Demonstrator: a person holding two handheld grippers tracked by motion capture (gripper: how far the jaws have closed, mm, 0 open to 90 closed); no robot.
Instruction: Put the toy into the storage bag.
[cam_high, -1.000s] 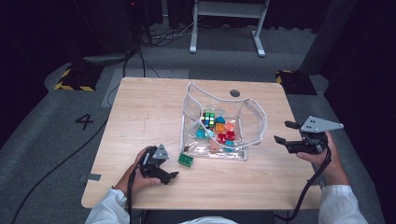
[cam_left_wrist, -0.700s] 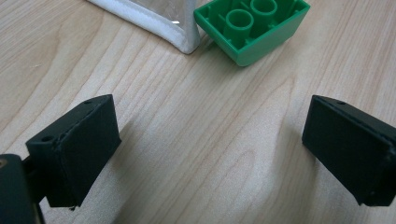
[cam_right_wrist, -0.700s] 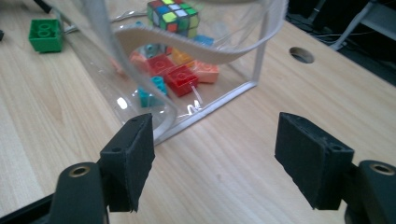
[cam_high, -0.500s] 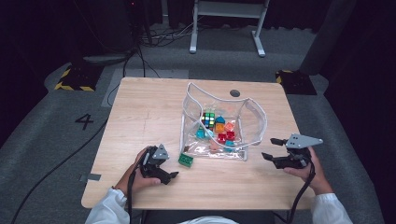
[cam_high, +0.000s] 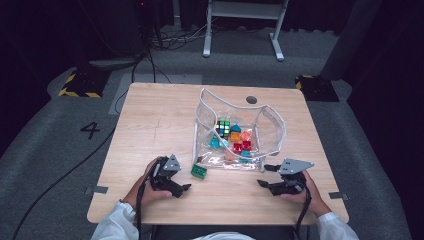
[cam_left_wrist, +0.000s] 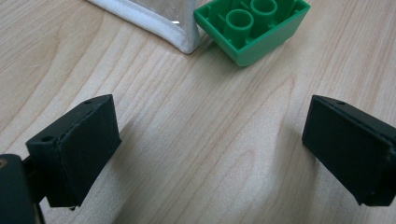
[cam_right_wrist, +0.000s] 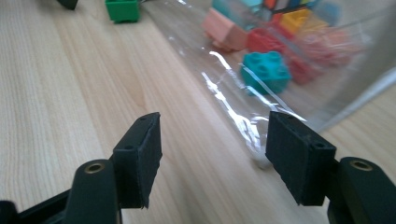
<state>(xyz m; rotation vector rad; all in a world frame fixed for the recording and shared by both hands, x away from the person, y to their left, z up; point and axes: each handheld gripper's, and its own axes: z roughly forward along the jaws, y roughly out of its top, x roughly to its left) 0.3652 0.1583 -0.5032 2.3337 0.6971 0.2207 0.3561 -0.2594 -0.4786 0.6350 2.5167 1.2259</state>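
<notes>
Grainy wood table (cam_high: 150, 125), clear plastic bag (cam_high: 270, 125), studded green brick (cam_high: 198, 171)

Setting: a lab or recording studio, not a home. Evidence as seen from the room:
- Light wooden worktop (cam_high: 160, 120) with a cable grommet (cam_high: 251, 100), standing alone on grey carpet (cam_high: 60, 165).
- A large number 4 (cam_high: 90, 130) marked on the floor beside it, as for a numbered station.
- Yellow-and-black hazard tape (cam_high: 75, 91) on low dark bases at both far corners.
- Black cables (cam_high: 150, 60) running loose over the floor.
- Tape tabs (cam_high: 93, 190) on the worktop's near edge.
- White metal frame (cam_high: 240, 25) beyond; surroundings dark and curtained.
- The seated person wears white lab-coat sleeves (cam_high: 112, 227).
</notes>
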